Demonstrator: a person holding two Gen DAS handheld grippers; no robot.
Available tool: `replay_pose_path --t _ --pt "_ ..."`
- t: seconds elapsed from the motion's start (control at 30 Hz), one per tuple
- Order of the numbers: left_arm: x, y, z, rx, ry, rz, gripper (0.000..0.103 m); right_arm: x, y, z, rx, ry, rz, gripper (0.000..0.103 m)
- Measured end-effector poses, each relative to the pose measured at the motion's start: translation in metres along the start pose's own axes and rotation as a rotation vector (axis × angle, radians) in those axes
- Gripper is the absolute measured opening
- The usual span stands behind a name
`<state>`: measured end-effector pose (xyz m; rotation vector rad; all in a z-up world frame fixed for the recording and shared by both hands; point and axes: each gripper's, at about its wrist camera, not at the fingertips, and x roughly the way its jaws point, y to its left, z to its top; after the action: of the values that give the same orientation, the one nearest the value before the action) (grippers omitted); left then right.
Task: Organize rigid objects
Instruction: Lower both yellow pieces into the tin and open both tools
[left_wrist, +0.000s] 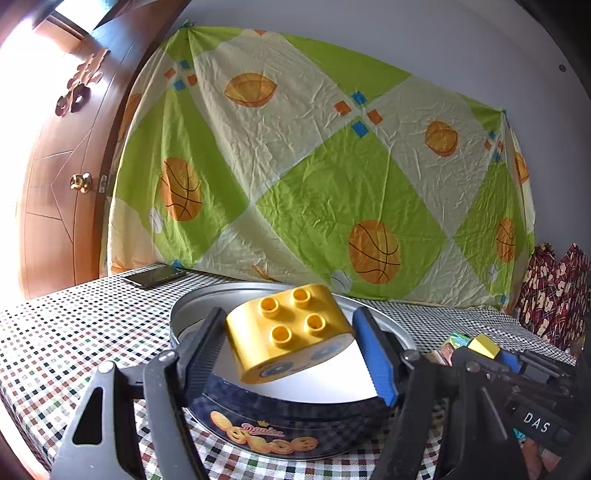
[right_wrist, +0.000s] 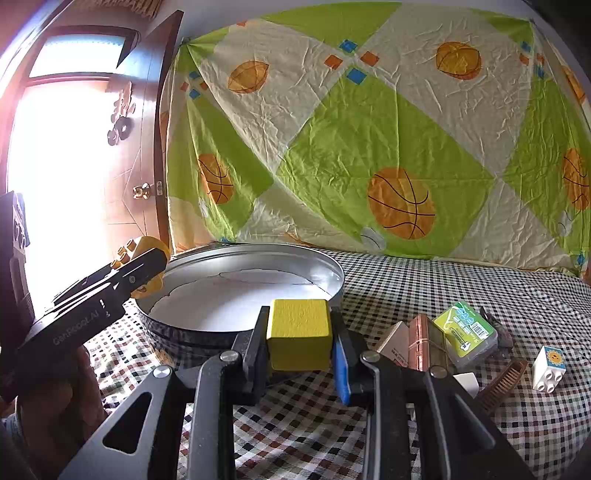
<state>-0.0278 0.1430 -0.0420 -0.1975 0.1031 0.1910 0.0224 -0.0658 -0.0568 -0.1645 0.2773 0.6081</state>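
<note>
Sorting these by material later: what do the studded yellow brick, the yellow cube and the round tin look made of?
Studded yellow brick: glossy moulded plastic, by its sheen and hollow studs. Yellow cube: matte and finely grained, perhaps foam or painted wood; unclear. Round tin: thin metal, with a brushed silvery inner wall and printed outside.

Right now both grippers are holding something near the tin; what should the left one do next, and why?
Probably lower a little and open. The left gripper holds the yellow stud brick tilted above the round tin, whose white floor looks bare, so release should drop it inside. The right gripper with its yellow cube waits outside the rim.
</note>
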Motion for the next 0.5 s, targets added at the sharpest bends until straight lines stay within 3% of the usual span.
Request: replay_pose_path --t 0.5 --pt "0.004 0.008 0.001 -0.019 0.019 0.015 0.071 0.002 0.012 0.0 -0.024 -0.009 0.014 0.031"
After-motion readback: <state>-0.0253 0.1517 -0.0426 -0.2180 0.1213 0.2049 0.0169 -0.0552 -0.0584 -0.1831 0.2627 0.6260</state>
